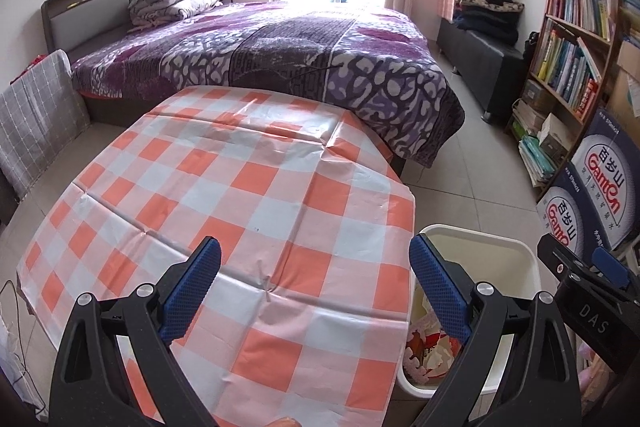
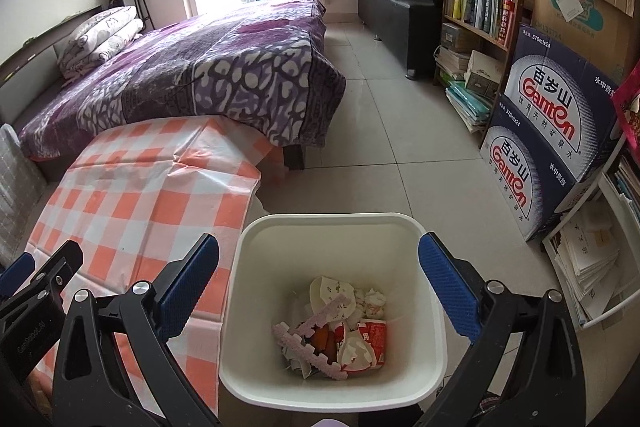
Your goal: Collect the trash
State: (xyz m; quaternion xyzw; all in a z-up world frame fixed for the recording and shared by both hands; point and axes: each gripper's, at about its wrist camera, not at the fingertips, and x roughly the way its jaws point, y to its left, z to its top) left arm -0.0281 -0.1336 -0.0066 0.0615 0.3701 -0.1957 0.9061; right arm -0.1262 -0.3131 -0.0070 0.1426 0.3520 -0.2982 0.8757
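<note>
My right gripper (image 2: 318, 271) gapes empty above the white plastic trash bin (image 2: 424, 311); my left gripper (image 1: 316, 277) hangs spread over the orange-checked tablecloth (image 1: 248, 187)

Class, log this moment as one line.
left gripper: open, empty | right gripper: open over bin | trash: in bin | tablecloth: bare

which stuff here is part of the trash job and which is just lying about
Part of the job:
- white plastic bin beside the table
- crumpled paper, wrappers and pink foam strip inside it
- open left gripper, open right gripper, both holding nothing

Just lying about:
- orange-and-white checked tablecloth
- purple patterned bed
- wooden bookshelf
- blue Ganten water cartons
</note>
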